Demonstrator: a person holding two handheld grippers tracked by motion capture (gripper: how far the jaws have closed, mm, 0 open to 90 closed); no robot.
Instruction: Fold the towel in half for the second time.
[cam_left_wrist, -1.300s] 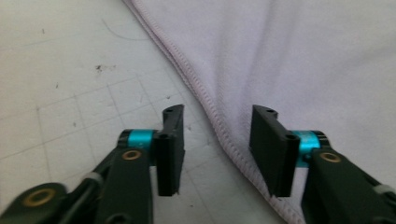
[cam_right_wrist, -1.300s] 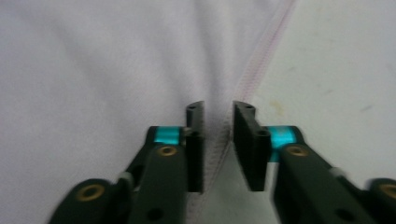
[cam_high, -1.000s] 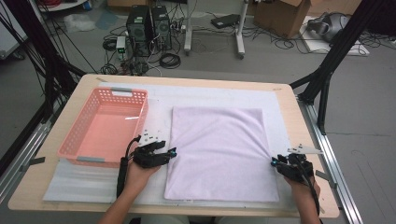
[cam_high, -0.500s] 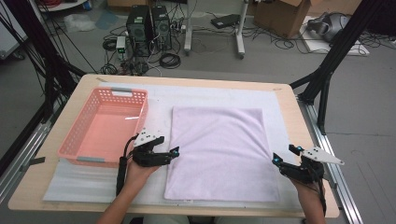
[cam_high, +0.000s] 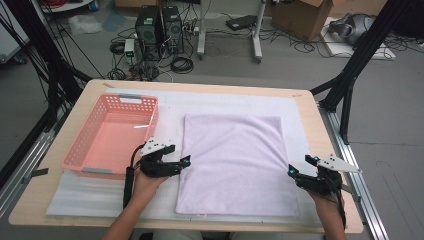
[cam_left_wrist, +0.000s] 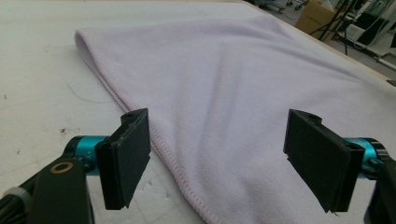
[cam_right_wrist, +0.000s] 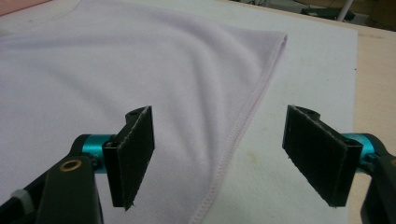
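Note:
A pale lilac towel (cam_high: 232, 160) lies folded and flat on the white mat (cam_high: 300, 107) in the middle of the table. My left gripper (cam_high: 186, 162) rests at the towel's left edge, pointing across it. In the left gripper view that gripper (cam_left_wrist: 224, 156) is open, the hemmed edge of the towel (cam_left_wrist: 224, 84) running beneath the gap, untouched by the pads. My right gripper (cam_high: 291, 173) sits at the towel's right edge. It too is open (cam_right_wrist: 224, 156), over the towel's hem (cam_right_wrist: 140, 70). Both pairs of jaws have just been opening.
An empty pink plastic basket (cam_high: 75, 159) stands on the table's left side, close to my left hand. Bare wooden table edge (cam_high: 327, 135) runs to the right of the mat. Computers, cables and boxes lie on the floor beyond the table.
Both grippers' jaws have spread apart at the towel's side edges. The right gripper has shifted slightly outward to the right. The towel lies flat as before.

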